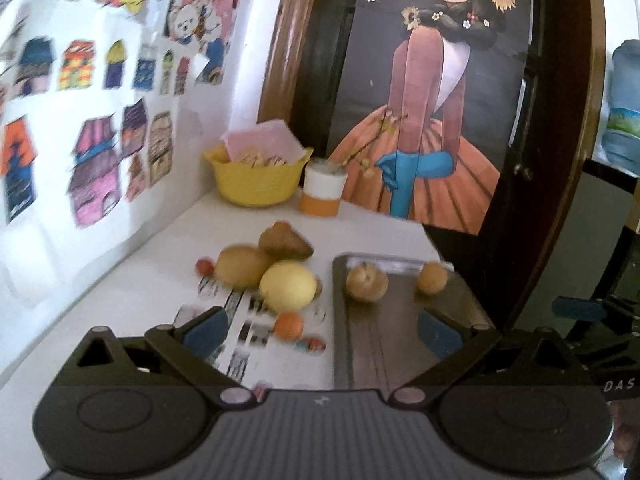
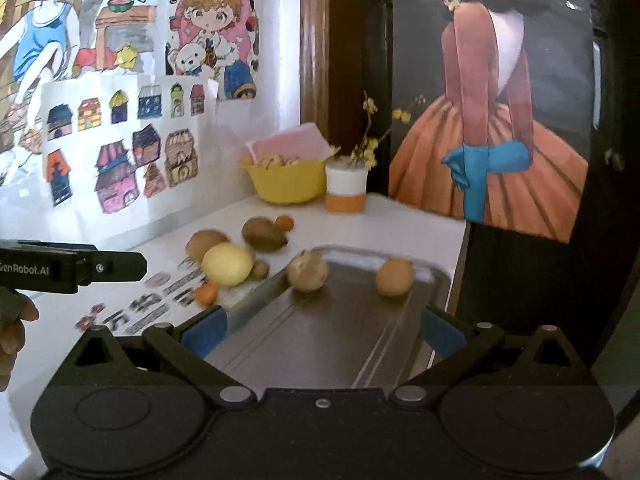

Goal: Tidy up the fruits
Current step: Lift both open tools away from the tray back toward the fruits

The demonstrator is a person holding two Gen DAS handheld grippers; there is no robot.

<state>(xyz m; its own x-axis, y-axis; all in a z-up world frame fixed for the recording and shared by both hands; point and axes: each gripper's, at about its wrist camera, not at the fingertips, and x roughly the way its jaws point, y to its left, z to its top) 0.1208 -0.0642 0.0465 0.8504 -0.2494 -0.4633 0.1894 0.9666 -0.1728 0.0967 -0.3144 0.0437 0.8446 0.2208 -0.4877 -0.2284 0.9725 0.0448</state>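
My left gripper (image 1: 320,330), black with blue-padded fingers, sits nearest the lens: fingers spread wide, nothing between them, above the white tabletop (image 1: 120,320) and the near left edge of the rectangular metal tray (image 1: 400,360). My right gripper (image 2: 322,330) is likewise wide open and empty, hovering over the tray's near end.

Two round brownish fruits lie in the tray toward its far end, apart from each other: one near the left rim (image 2: 307,271), one toward the right (image 2: 394,277).

The other fruits are clustered on the table just left of the tray: a large yellow lemon-like fruit (image 1: 288,286), a tan oval fruit (image 1: 240,266) touching it behind, a darker brown fruit (image 1: 284,242) farther back, a small orange fruit (image 1: 288,325) in front, and a small red one (image 1: 205,266) at the far left. Motion blur softens all of them.

At the back stand a yellow bowl (image 1: 256,184) and a white-and-orange cup (image 1: 322,188). Drawings cover the wall (image 1: 80,128).

In the right wrist view, a hand (image 2: 12,320) shows at the left edge.
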